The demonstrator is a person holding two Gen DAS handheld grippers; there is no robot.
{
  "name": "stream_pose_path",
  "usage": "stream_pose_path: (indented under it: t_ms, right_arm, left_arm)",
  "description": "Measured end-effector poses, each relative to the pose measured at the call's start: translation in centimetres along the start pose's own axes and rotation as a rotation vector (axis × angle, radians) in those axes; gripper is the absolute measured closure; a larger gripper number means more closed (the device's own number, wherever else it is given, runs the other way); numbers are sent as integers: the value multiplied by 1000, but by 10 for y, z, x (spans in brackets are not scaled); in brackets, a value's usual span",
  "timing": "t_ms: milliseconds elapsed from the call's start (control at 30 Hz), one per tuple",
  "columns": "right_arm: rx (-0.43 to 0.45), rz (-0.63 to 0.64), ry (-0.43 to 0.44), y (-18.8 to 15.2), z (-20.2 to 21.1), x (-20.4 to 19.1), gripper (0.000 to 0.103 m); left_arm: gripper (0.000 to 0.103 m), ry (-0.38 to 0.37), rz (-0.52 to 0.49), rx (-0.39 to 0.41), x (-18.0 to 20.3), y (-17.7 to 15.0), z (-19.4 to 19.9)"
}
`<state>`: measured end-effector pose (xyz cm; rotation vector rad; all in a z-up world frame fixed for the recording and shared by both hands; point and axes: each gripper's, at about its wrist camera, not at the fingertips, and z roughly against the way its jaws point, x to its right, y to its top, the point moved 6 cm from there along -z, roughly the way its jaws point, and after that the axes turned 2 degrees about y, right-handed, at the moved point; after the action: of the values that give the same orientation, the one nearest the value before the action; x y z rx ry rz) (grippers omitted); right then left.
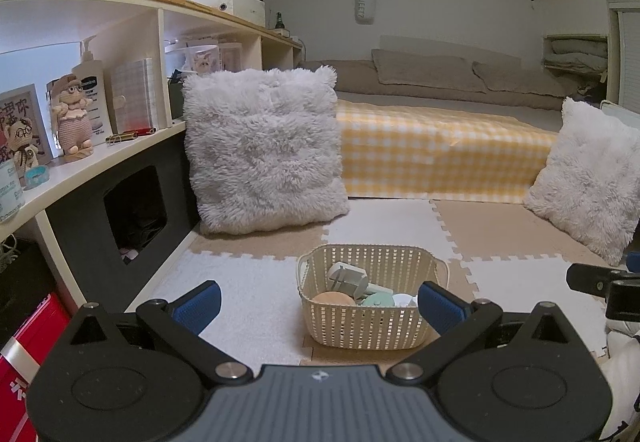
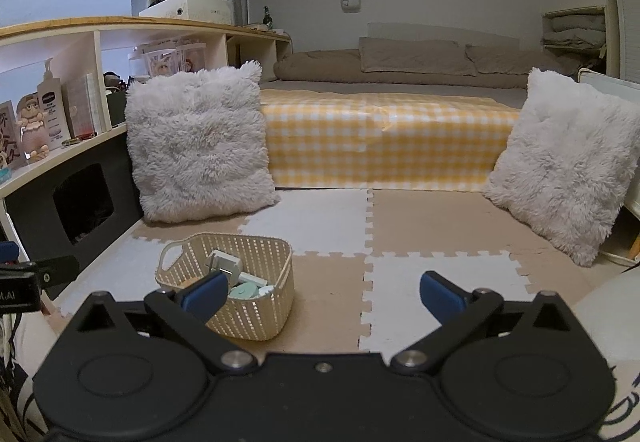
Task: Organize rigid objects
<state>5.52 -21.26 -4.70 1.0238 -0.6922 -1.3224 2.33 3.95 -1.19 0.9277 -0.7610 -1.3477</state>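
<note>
A cream plastic basket (image 1: 396, 262) stands on the foam floor mat. It holds several small rigid objects: a grey-green block (image 1: 347, 277), an orange round piece (image 1: 333, 299), a mint piece (image 1: 376, 300) and a white piece (image 1: 403, 299). My left gripper (image 1: 320, 306) is open and empty, just in front of the basket. In the right wrist view the basket (image 2: 256, 248) sits left of centre. My right gripper (image 2: 322, 296) is open and empty, to the right of the basket, its left finger (image 2: 202, 296) overlapping the basket's front.
Two fluffy white cushions (image 1: 264, 150) (image 1: 588, 178) lean against a low bed with a yellow checked cover (image 1: 440, 150). A shelf unit (image 1: 100, 146) with a lotion bottle, dolls and pens runs along the left. A red box (image 1: 28, 338) sits at lower left.
</note>
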Motion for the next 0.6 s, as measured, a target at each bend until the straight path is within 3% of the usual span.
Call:
stream_pose_path:
  t_ms: [600]
  right_arm:
    - [1, 9, -3, 0, 1, -3, 0]
  left_arm:
    - [0, -1, 3, -4, 0, -1, -1]
